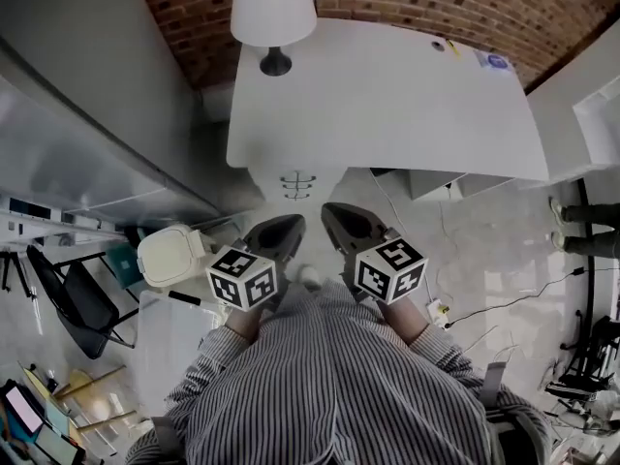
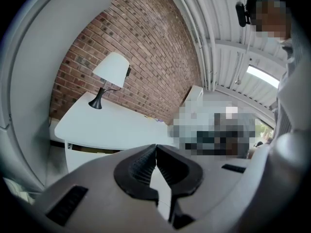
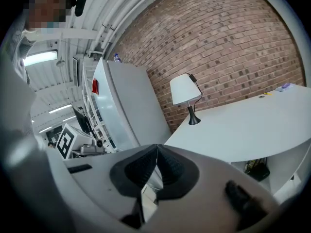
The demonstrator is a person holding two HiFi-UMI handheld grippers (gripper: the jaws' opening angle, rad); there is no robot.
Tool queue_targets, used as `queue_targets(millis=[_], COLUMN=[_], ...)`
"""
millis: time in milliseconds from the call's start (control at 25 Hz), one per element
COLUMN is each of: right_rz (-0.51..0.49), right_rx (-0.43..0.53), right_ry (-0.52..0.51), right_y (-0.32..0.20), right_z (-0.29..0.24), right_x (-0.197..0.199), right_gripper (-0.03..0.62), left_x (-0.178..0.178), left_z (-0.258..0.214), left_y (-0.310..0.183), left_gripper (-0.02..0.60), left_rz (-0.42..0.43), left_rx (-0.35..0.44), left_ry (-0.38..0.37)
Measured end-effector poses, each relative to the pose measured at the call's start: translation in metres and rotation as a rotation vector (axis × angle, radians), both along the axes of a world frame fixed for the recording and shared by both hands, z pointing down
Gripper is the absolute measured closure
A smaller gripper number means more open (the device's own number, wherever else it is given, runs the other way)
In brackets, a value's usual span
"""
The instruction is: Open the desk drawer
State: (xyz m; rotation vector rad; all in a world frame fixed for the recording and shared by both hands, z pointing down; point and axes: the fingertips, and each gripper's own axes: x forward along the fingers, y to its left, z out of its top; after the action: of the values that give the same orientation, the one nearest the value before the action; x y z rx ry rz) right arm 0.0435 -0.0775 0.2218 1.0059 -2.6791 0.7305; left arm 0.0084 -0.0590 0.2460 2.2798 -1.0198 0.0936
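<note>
Left tool [image 1: 289, 223] and right tool [image 1: 333, 211] pinched shut, nothing held. Side by side, apart from the surface [image 1: 387, 95] — drawer stack [image 1: 298, 184] under its near edge, table lamp [image 1: 274, 13] on top.

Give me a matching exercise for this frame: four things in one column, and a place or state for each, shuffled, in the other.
1 lamp
2 drawers
3 left claw
4 chair

A shut, empty
B on the floor, far left in the head view
C on the desk
D under the desk's near edge

Pairs: 1-C, 2-D, 3-A, 4-B
</note>
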Motion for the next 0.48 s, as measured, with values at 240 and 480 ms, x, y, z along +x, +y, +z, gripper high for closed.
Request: queue_targets(millis=[240, 480], right_rz=[-0.017, -0.013], right_rx=[-0.028, -0.055], right_ry=[0.000, 0.005], right_y=[-0.004, 0.000], right_z=[0.009, 0.018], right_x=[-0.001, -0.001], right_gripper=[0.577, 0.577], left_x=[-0.005, -0.003], left_z=[0.009, 0.017], left_y=[-0.006, -0.002], left_gripper=[0.568, 0.568], left_rz=[-0.033, -0.012], left_rx=[-0.037, -0.067], left_ry=[0.014, 0.025])
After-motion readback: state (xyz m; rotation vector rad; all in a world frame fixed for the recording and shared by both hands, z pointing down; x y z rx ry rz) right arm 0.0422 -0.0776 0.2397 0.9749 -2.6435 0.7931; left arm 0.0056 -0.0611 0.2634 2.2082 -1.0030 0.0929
